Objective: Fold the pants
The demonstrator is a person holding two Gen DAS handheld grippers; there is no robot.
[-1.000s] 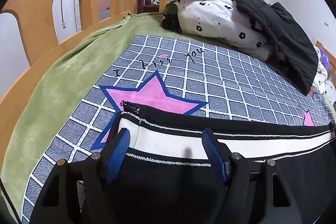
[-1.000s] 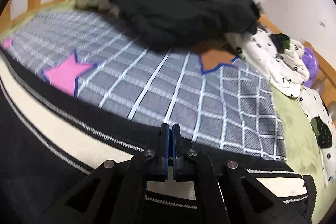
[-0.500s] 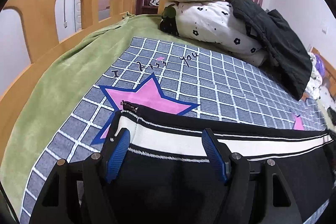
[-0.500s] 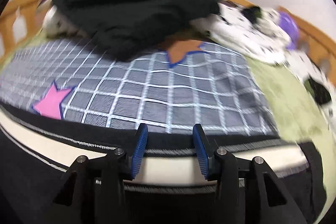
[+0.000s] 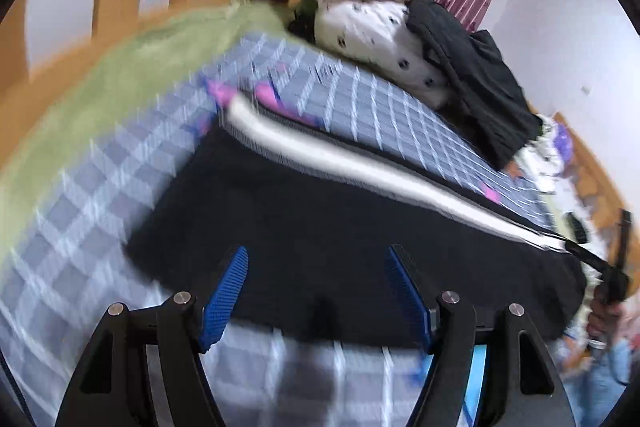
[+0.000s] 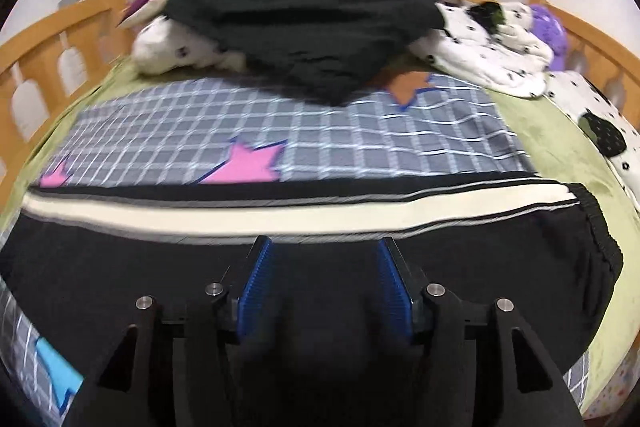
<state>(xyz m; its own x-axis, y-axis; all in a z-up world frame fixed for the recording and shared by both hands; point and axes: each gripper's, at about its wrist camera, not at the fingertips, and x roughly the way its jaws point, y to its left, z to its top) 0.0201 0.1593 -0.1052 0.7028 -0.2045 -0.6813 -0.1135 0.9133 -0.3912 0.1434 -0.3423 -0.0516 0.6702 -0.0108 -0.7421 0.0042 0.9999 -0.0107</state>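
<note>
**Lying flat ahead of both your grippers, released**

Spreading across the grid-patterned blanket (image 6: 400, 131), the black pants (image 6: 320, 227) lie flat as a long dark slab, with a cream side stripe (image 6: 280, 215) edged in thin black lines running along the far side. Their gathered waistband sits off to the right of your right gripper (image 6: 324, 283).

A second ago your right gripper was clenched on the stripe edge; now its ribbed blue pads (image 6: 256, 283) stand apart over the dark cloth, gripping nothing. Your left gripper (image 5: 316, 299) has drawn back from the stripe, so the near hem now lies just past its fingertips, jaws spread wide and empty.

Beyond the pants, pink stars (image 6: 248, 163) break the grey-and-white checks. Farther ahead a crumpled black garment (image 6: 304, 23) drapes over spotted white bedding (image 6: 492, 55). Motion blur smears the left view, so the hem may be slightly rumpled there.
</note>
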